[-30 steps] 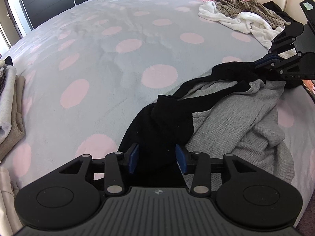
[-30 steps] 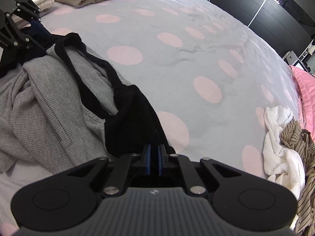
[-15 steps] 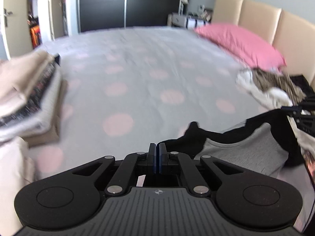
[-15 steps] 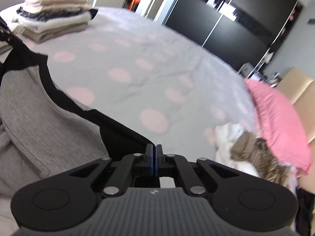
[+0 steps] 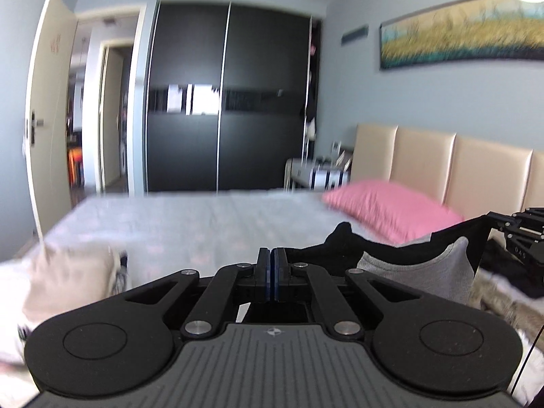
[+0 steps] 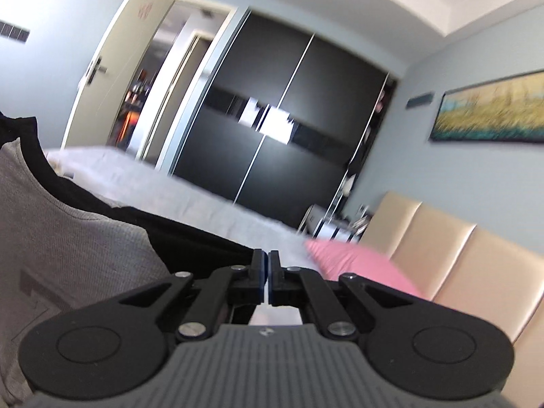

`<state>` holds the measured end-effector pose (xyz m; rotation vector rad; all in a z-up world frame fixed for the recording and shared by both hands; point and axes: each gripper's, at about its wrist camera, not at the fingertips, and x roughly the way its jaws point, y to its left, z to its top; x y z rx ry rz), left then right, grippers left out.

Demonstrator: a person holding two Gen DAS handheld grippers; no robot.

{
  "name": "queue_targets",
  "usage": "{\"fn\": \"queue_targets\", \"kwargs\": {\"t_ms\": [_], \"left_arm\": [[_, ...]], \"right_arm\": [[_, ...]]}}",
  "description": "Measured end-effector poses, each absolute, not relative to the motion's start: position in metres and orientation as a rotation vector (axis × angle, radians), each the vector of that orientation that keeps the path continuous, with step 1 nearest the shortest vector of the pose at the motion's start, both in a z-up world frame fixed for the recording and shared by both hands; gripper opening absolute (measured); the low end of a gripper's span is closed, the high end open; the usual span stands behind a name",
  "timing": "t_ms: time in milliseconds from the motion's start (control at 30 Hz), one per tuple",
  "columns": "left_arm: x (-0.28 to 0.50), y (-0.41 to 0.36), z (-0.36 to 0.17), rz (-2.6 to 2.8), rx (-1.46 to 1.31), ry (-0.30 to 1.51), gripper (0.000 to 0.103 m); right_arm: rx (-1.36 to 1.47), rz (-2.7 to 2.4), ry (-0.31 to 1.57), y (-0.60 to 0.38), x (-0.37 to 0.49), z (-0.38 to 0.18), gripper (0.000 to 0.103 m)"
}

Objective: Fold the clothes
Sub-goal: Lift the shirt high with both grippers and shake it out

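Jaws clenched on both sides: the left gripper (image 5: 271,273) pinches one end of the black edge of a garment (image 5: 418,268), and the right gripper (image 6: 265,277) pinches the other end of that edge, with black cloth running off to its left. Whether cloth sits right between the right pads is hard to see, but the fabric draws taut toward them.

The garment, grey knit with a black band along its top, hangs between the two grippers, clear of the bed (image 5: 190,221). Its long axis runs from one gripper to the other, across the person's front, and the grey body drops below that line. In the left wrist view the right gripper shows at the far right edge, holding the raised corner. Neither hand is nearer; each has its own corner, so the next move probably depends on keeping that top edge level and stretched while the cloth is laid down.

A pale folded stack (image 5: 64,282) lies at the left. Beyond are a pink pillow (image 5: 391,207), padded headboard (image 5: 452,170), dark wardrobe (image 5: 224,102) and framed picture (image 5: 462,40).
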<state>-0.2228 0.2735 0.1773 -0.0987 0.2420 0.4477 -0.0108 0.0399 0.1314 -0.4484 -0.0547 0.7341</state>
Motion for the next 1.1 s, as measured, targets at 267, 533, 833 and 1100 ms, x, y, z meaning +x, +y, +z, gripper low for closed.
{"fn": "queue_targets", "kwargs": {"t_ms": [267,533,833,1100], "left_arm": [[-0.283,0.210,0.279,0.387,0.004,-0.056,0.000],[-0.326,0.162,0.297,0.374,0.056,-0.199,0.000],[-0.347,0.157,0.303,0.412,0.066,-0.196,0.000],[-0.292,0.224,0.245,0.485,-0.006,0.084,0.000]], "right_arm": [[-0.269,0.639,-0.271,-0.028,-0.064,0.233,0.001],[-0.148,0.577,-0.389,-0.086,-0.126,0.265,0.001],[-0.143,0.603,-0.451,-0.098,-0.165,0.267,0.001],[-0.242,0.675,-0.273,-0.034,-0.121,0.217,0.001]]}}
